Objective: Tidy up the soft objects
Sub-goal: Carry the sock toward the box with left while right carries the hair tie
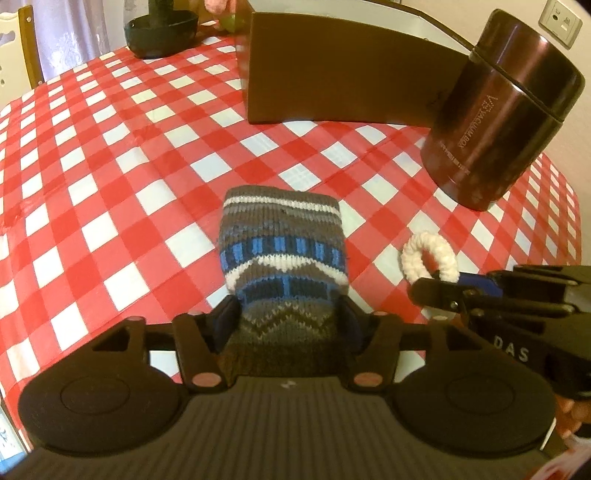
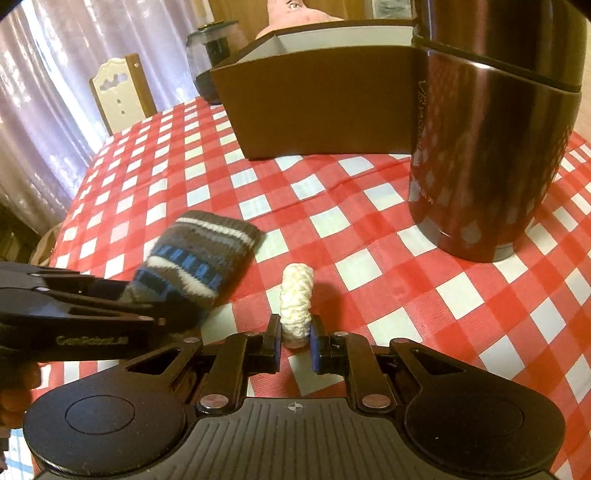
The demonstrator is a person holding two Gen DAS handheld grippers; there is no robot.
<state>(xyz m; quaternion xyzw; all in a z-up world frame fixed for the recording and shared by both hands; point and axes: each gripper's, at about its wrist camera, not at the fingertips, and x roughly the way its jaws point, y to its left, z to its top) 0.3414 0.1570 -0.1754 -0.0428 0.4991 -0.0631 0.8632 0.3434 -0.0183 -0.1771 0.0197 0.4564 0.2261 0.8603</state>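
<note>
Knitted wool in grey, blue and white bands filled the space between my left gripper's (image 1: 288,314) jaws: a folded sock (image 1: 282,254), its near end sitting between the two blue pads and its far end stretched out ahead over the red-and-white checked tablecloth (image 1: 122,155). The jaws stood fairly wide, one on each side of the sock. From my left wrist view I could not tell for sure whether the pads pressed the knit or only flanked it. In the right wrist view the sock's far end looked lifted a little off the cloth, tilted and blurred.

My right gripper (image 2: 294,338) was nearly closed, its pads pinching the lower end of a cream-white fluffy hair tie (image 2: 296,304). The loop stood up on edge between the fingers, above the cloth. In the left wrist view that same loop showed to the right of the sock, near it but not touching, with the right gripper's black fingers clamped on it.

Beyond both soft things stood a brown cardboard box (image 1: 332,70), open at the top, well apart from the sock. To its right, and nearer to me, was a dark brown vacuum flask (image 1: 498,110), upright on the cloth. Farther back on the left I saw a black pot (image 1: 160,31) and a cream chair back (image 2: 118,96) by the pale curtain (image 2: 44,92). A pink soft toy (image 2: 291,14) showed behind the box.
</note>
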